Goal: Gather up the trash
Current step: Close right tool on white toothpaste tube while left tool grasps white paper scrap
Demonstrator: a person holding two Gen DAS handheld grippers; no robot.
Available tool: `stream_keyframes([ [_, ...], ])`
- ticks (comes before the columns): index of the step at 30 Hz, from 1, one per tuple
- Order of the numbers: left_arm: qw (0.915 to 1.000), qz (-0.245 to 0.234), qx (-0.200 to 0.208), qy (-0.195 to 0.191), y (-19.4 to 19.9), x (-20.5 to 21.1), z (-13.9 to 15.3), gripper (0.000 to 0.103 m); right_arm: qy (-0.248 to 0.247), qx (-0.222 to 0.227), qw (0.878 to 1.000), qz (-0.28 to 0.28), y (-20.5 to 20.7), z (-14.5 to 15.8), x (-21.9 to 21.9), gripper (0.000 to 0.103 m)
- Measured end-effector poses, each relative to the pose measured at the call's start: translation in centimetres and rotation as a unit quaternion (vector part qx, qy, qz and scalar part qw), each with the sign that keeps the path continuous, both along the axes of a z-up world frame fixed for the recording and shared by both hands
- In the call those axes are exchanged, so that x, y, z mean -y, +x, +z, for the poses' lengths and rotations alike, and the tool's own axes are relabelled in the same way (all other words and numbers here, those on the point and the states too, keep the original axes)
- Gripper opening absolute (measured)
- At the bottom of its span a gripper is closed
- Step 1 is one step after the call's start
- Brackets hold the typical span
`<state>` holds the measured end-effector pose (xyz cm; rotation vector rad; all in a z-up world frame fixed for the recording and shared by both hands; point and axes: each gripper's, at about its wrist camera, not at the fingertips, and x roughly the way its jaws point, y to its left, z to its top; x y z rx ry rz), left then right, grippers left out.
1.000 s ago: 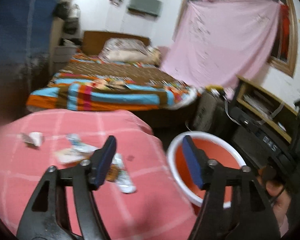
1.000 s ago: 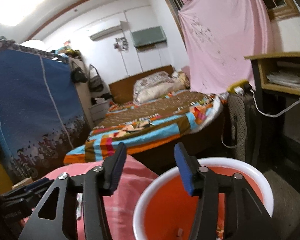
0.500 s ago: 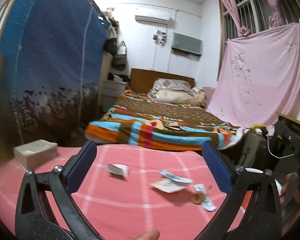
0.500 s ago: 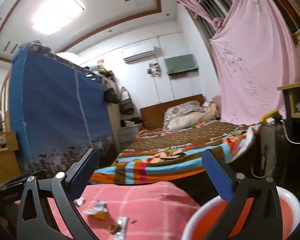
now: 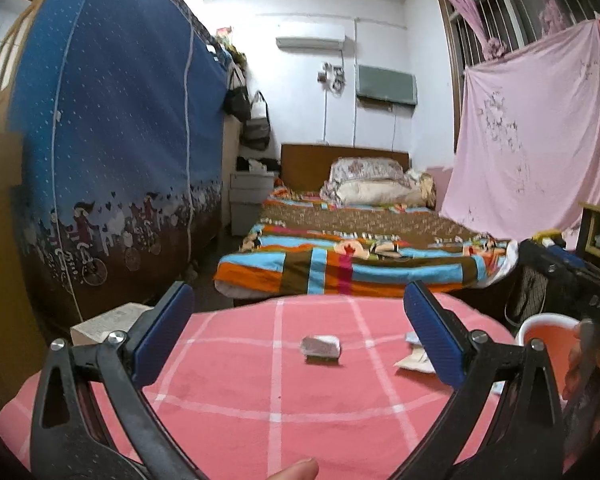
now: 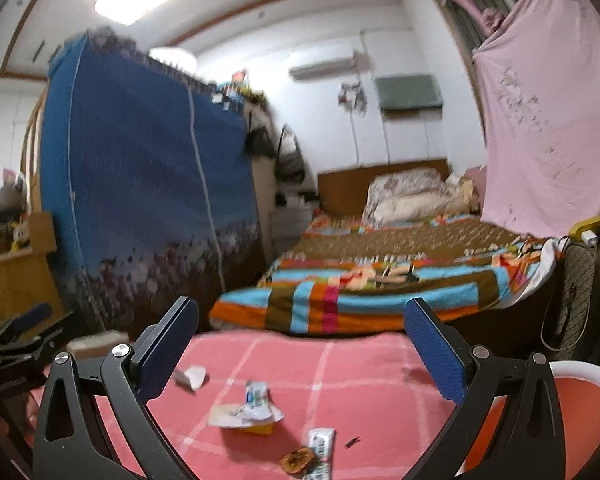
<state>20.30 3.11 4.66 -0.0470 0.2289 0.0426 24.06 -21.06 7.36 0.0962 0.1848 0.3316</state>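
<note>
Presently over pink checked tablecloth (image 5: 228, 392). Left gripper (image 5: 296, 336) spread wide, nothing between blue pads, aimed at crumpled white wrapper (image 5: 321, 347) lying toward far edge. Right gripper (image 6: 300, 356) likewise fully apart, empty. Seen below it, toward near edge: small torn white scrap (image 6: 192, 378), opened sachet on flat paper (image 6: 246, 410), white packet (image 6: 321, 450) touching a round brown snack piece (image 6: 298, 460). Orange bucket, white rim (image 6: 580, 372), just beside cloth's right edge. Striped bed (image 5: 360, 260) beyond far edge.
</note>
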Motion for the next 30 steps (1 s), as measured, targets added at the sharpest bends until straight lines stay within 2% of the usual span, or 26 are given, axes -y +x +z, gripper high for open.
stream_keyframes([
  [4, 0.9981, -0.021, -0.058, -0.006, 2.0, -0.2, -0.9, 0.092, -0.025, -0.051, 0.998, 0.015, 1.9, -1.3, -1.7, 0.102],
  [6, 0.9957, -0.028, -0.088, -0.008, 3.2, -0.1, -1.5, 0.092, -0.04, -0.063, 0.997, 0.02, 2.4, -1.9, -2.4, 0.096],
  [8, 0.993, -0.031, -0.114, -0.004, 4.2, 0.2, -2.1, 0.091, -0.05, -0.074, 0.996, 0.029, 2.6, -2.3, -3.1, 0.079],
  [12, 0.9854, -0.042, -0.165, 0.004, 6.2, 0.8, -3.4, 0.087, -0.057, -0.102, 0.991, 0.059, 3.0, -2.9, -3.6, 0.06],
  [13, 0.9836, -0.044, -0.175, 0.007, 6.6, 1.0, -3.7, 0.085, -0.061, -0.114, 0.989, 0.069, 3.4, -3.1, -3.8, 0.054],
  [15, 0.9802, -0.05, -0.191, 0.009, 7.3, 1.0, -4.1, 0.079, -0.074, -0.144, 0.983, 0.085, 4.1, -3.8, -4.5, 0.049],
  [17, 0.9766, -0.058, -0.207, 0.008, 8.0, 1.0, -4.5, 0.07, -0.086, -0.166, 0.978, 0.097, 4.5, -4.5, -5.2, 0.036],
  [20, 0.9705, -0.072, -0.23, 0.002, 9.1, 0.8, -5.0, 0.061, -0.103, -0.179, 0.973, 0.107, 4.7, -5.0, -6.0, 0.034],
  [27, 0.9637, -0.088, -0.252, -0.006, 10.6, 0.6, -5.4, 0.054, -0.112, -0.216, 0.964, 0.108, 5.5, -6.1, -6.4, 0.03],
  [30, 0.9613, -0.09, -0.26, -0.003, 11.1, 0.8, -5.6, 0.047, -0.11, -0.231, 0.961, 0.107, 5.9, -6.4, -6.3, 0.026],
])
